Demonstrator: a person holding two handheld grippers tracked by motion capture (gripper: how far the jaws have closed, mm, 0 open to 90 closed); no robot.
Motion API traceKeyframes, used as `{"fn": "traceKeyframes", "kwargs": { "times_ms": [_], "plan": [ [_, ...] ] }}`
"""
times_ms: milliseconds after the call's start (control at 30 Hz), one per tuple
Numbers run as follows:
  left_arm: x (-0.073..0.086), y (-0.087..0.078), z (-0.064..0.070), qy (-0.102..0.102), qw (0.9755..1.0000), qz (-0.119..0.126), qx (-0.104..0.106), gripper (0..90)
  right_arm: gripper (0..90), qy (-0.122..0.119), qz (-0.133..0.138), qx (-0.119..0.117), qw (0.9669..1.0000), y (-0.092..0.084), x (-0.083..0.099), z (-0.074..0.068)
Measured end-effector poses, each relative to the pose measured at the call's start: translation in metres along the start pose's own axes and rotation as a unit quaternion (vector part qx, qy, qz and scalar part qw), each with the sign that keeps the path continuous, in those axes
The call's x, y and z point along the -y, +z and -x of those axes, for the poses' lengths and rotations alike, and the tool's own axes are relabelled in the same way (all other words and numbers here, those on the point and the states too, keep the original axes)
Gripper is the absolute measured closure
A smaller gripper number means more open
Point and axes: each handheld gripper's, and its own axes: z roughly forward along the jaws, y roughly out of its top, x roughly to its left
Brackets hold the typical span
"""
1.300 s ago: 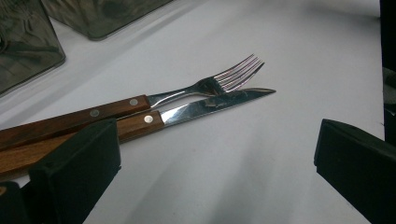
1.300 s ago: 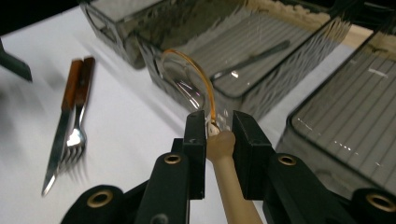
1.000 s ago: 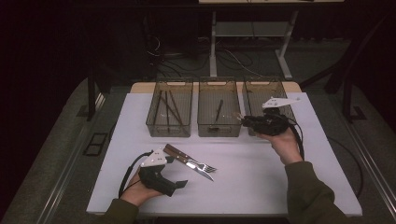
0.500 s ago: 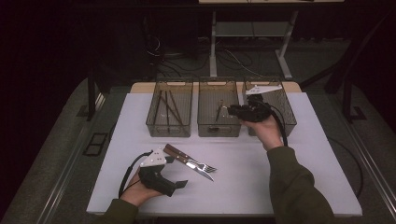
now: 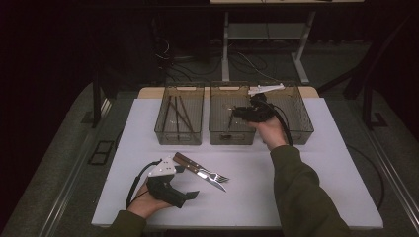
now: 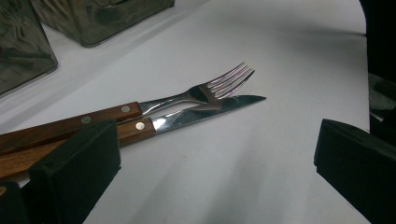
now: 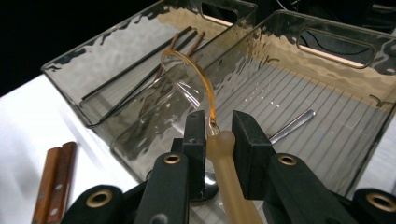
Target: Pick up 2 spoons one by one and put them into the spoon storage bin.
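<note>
Amber translucent plastic spoon point(image 7: 196, 84) is hovering over the middle smoked-plastic bin point(image 5: 232, 134), right claw point(image 7: 219, 128) pinching its handle.
Wood-handled fork point(image 6: 140, 108) and knife point(image 6: 187, 116) are still waiting on the white counter point(image 5: 296, 197) beside the spread, empty left claw point(image 5: 190, 195).

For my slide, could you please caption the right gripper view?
Right gripper shut on a clear-bowled spoon, held over the middle bin.

The fork point(image 6: 187, 98) and knife point(image 6: 196, 114) had glossy steel ends and riveted brown wood handles. The spoon point(image 7: 196, 88) in the right gripper point(image 7: 218, 133) showed a clear glossy plastic bowl on a matt beige handle. The bins point(image 7: 322, 79) were smoky rippled plastic, the tabletop point(image 5: 306, 168) smooth matt white
</note>
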Motion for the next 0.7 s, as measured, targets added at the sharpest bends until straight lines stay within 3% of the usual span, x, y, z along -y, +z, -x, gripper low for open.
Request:
{"fn": "traceKeyframes", "kwargs": {
  "times_ms": [333, 500, 700],
  "plan": [
    [0.000, 0.001, 0.001, 0.002, 1.0000, 0.001, 0.003, 0.0, 74.7, 0.005, -0.053, 0.010, 0.9985, 0.029, 0.009, 0.006],
    [0.000, 0.001, 0.001, 0.006, 1.0000, 0.000, 0.004, 0.0, 55.6, 0.009, -0.069, -0.005, 0.9976, 0.034, 0.012, 0.008],
    [0.000, 0.001, 0.001, 0.009, 1.0000, -0.002, 0.004, 0.0, 42.8, 0.024, -0.055, -0.033, 0.9977, 0.026, 0.012, 0.009]
  ]
}}
